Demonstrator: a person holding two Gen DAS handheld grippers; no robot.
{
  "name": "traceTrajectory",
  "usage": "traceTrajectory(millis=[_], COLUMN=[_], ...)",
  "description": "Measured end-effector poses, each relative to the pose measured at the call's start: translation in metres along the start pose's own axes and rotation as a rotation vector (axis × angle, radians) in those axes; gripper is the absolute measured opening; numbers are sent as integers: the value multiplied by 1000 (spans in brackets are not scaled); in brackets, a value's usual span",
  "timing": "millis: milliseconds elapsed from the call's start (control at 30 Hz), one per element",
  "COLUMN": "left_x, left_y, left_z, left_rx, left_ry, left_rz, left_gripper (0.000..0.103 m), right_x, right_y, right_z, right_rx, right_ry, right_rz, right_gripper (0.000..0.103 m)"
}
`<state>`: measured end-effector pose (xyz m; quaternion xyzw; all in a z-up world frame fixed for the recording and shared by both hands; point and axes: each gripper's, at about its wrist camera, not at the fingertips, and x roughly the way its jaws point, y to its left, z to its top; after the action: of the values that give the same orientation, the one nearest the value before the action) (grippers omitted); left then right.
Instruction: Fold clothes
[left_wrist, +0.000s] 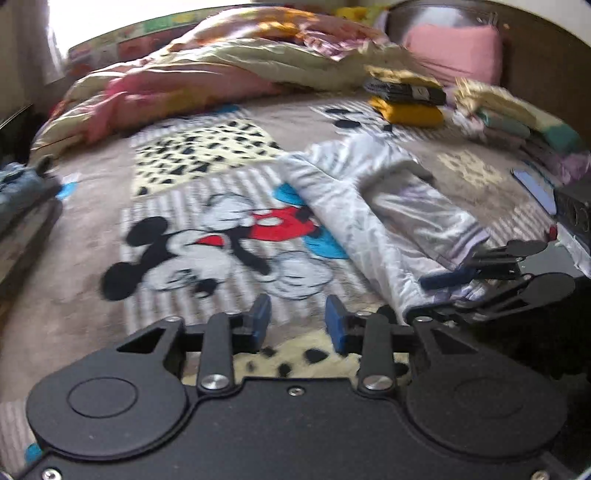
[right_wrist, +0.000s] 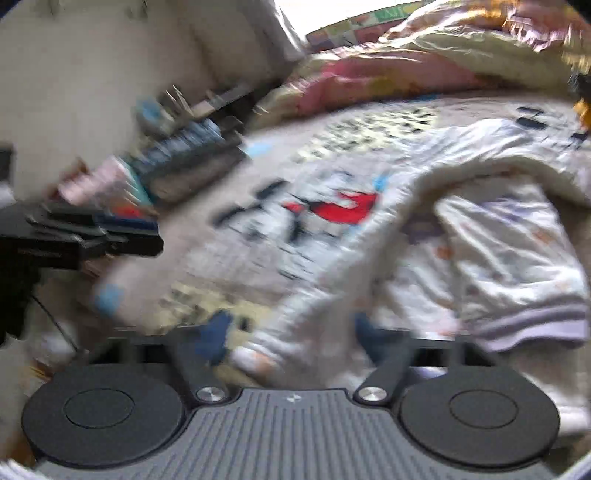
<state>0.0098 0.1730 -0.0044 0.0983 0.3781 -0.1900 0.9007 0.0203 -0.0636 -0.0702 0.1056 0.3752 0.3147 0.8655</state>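
A white patterned garment (left_wrist: 373, 206) with a striped purple hem lies rumpled on the Mickey Mouse bedspread (left_wrist: 207, 243). My left gripper (left_wrist: 297, 321) is open and empty, hovering over the bedspread to the left of the garment. My right gripper (right_wrist: 291, 332) shows in the left wrist view (left_wrist: 476, 266) at the garment's near hem. In the blurred right wrist view its jaws stand apart with the garment's edge (right_wrist: 314, 314) between them. The garment's hem (right_wrist: 532, 325) drapes over the right side. The left gripper also shows in the right wrist view (right_wrist: 122, 236) at far left.
A stack of folded clothes, black on yellow (left_wrist: 406, 99), sits at the back of the bed. A rumpled quilt (left_wrist: 207, 74) and pink pillow (left_wrist: 458, 51) lie behind. More folded fabrics (left_wrist: 517, 118) are at right. A shelf with clutter (right_wrist: 184, 147) stands beside the bed.
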Motion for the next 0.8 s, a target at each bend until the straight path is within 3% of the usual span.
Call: traceTrajectory(millis=[167, 233, 333, 500, 667, 700, 800], left_x=[39, 51, 69, 126, 116, 109, 91], left_y=[-28, -40, -59, -83, -73, -71, -59], left_z=[8, 14, 23, 12, 18, 22, 37], left_rx=[30, 48, 99, 111, 45, 53, 24], left_ry=[2, 0, 4, 79, 96, 89, 26], left_rz=[-133, -181, -225, -231, -258, -252, -239], left_gripper=[28, 26, 22, 16, 16, 11, 11], right_x=[-24, -36, -50, -82, -70, -63, -42], right_y=[-31, -40, -34, -23, 9, 13, 14], right_z=[-22, -25, -31, -38, -37, -38, -41], right_rx=[26, 53, -15, -111, -342, -378, -430], right_ry=[45, 40, 11, -80, -128, -130, -121], right_rz=[-132, -121, -142, -109, -57, -54, -66], right_gripper=[22, 21, 26, 29, 29, 28, 32])
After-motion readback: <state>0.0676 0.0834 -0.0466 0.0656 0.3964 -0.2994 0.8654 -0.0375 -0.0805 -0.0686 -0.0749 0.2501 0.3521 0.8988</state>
